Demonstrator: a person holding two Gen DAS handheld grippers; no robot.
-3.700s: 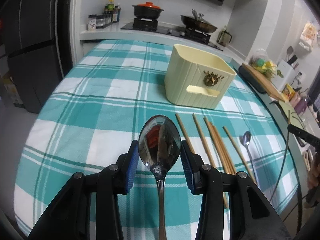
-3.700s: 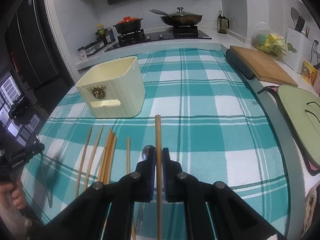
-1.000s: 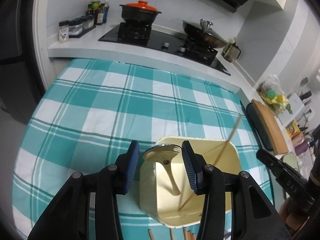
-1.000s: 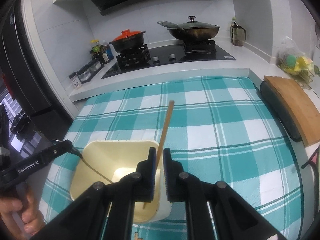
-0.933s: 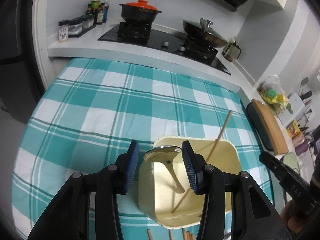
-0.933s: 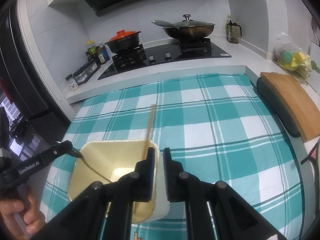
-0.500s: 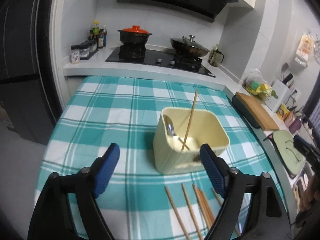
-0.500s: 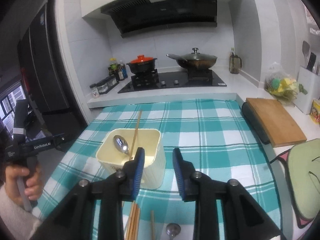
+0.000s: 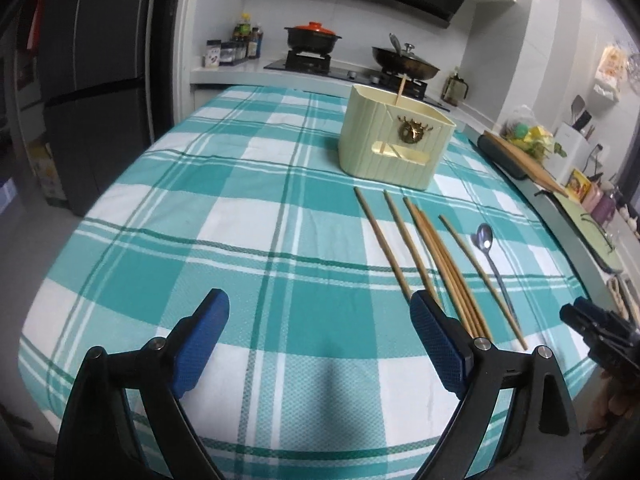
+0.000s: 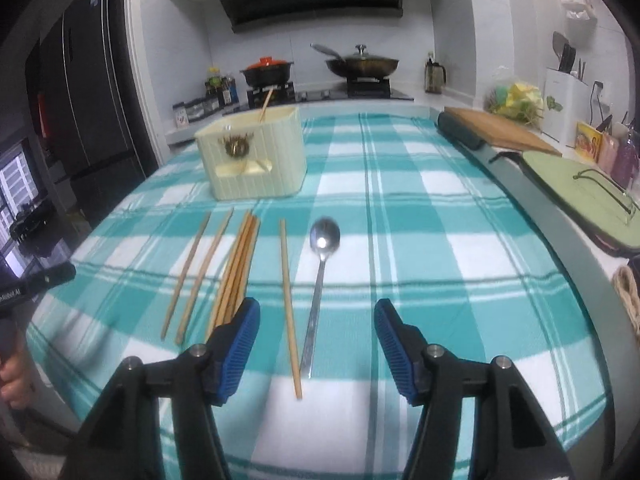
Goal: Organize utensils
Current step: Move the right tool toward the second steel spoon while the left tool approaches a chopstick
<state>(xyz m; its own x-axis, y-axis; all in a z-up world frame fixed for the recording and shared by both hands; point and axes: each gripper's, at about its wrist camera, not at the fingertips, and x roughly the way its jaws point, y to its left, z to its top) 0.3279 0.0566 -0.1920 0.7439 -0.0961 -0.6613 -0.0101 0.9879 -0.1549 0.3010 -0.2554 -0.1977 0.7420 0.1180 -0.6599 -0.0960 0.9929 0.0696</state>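
Utensils remaining to sort: a loose row of wooden chopsticks (image 10: pixel 236 268) and one metal spoon (image 10: pixel 320 280), all lying flat on the checked tablecloth (image 10: pixel 420 240) just in front of the cream utensil holder (image 10: pixel 256 156). The holder, taken as the landmark, stands upright toward the stove end of the table; one chopstick end (image 10: pixel 265 105) sticks up out of its top, so part of the sorting appears done. Beside that row, on the side away from the fridge, one single chopstick (image 10: pixel 289 300) lies apart, and the spoon lies just beyond it, bowl toward the holder. Left gripper (image 9: pixel 320 344): jaws spread wide, empty, hovering above the cloth on the near side of the holder, with the near ends of the chopstick row by its right pad. Right gripper (image 10: pixel 316 344): jaws also spread wide, empty, with the near ends of the single chopstick and the spoon handle lying between its pads. Judged step: between placements, lining up the next pick. The next move likely calls for lowering the right gripper over one slim item only, closing near its end, then tipping it upright over the holder. Risk: catching chopstick and spoon together. Beyond the holder: a stove (image 10: pixel 320 88) with a red-lidded pot (image 10: pixel 267 71) and a lidded wok (image 10: pixel 362 65), and a dark fridge (image 9: pixel 96 80).
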